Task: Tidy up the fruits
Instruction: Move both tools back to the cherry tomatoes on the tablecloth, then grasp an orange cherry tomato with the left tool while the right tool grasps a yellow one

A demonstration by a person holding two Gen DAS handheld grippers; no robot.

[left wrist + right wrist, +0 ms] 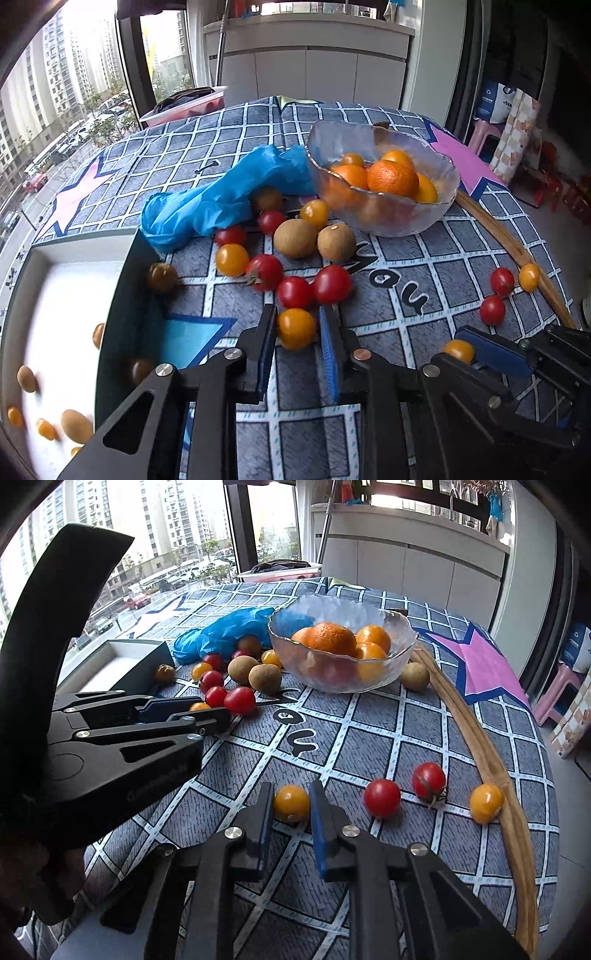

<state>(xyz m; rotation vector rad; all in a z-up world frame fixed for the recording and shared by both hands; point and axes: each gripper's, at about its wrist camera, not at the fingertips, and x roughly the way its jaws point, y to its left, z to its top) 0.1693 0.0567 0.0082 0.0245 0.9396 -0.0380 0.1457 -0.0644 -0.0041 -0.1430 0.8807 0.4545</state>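
Note:
My left gripper (297,325) stands around a yellow cherry tomato (296,328) on the tablecloth, its blue pads close on both sides. My right gripper (291,805) stands the same way around another yellow cherry tomato (291,803). Whether either tomato is squeezed I cannot tell. Red and yellow cherry tomatoes and two brown kiwis (295,238) lie in a loose cluster ahead. A glass bowl (384,218) holds oranges (392,178). A white tray with dark walls (55,295) at the left holds several small fruits.
A crumpled blue plastic bag (221,199) lies behind the cluster. Two red tomatoes (382,797) and a yellow one (485,803) lie near a wooden strip (480,731) at the right table edge. A brown fruit (415,676) sits beside the bowl.

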